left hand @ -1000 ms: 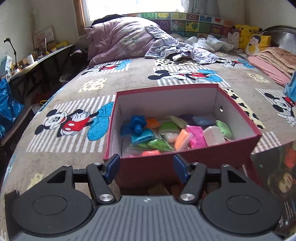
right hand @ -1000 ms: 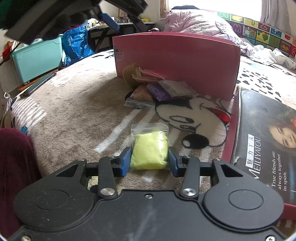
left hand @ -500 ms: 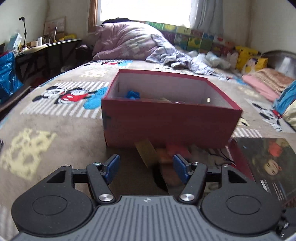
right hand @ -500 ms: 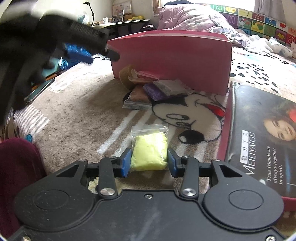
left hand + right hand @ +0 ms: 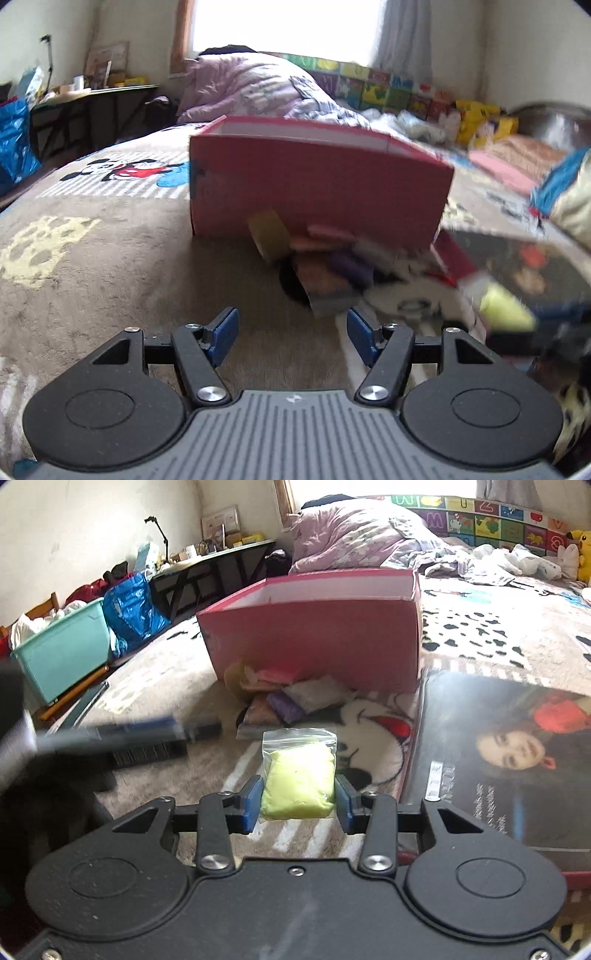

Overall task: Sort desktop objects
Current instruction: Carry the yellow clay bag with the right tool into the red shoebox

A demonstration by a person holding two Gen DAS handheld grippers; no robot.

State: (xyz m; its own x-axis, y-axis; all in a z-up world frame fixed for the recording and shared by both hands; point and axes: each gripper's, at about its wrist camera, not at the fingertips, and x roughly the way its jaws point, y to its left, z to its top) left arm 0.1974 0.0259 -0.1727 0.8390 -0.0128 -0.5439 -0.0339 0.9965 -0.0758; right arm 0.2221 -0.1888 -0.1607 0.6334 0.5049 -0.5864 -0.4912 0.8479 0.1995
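Note:
My right gripper point(image 5: 297, 805) is shut on a small clear bag of yellow clay point(image 5: 298, 777), held just above the blanket; the bag also shows blurred at the right of the left wrist view point(image 5: 504, 304). A red cardboard box point(image 5: 314, 638) stands ahead, also in the left wrist view point(image 5: 317, 184). A pile of clay bags point(image 5: 295, 701) and a tape roll point(image 5: 269, 233) lie against its near wall. My left gripper point(image 5: 291, 338) is open and empty, low over the blanket, short of the pile point(image 5: 332, 273). It shows blurred at the left of the right wrist view point(image 5: 122, 738).
The box lid with a girl's picture point(image 5: 517, 753) lies right of the pile. A teal bin point(image 5: 62, 650) and blue bag point(image 5: 129, 609) stand off the bed's left edge. A rumpled quilt point(image 5: 243, 88) and toys lie behind the box.
My left gripper has dropped from above the box to low in front of it, near the pile. My right gripper has lifted the yellow bag slightly and kept its grip.

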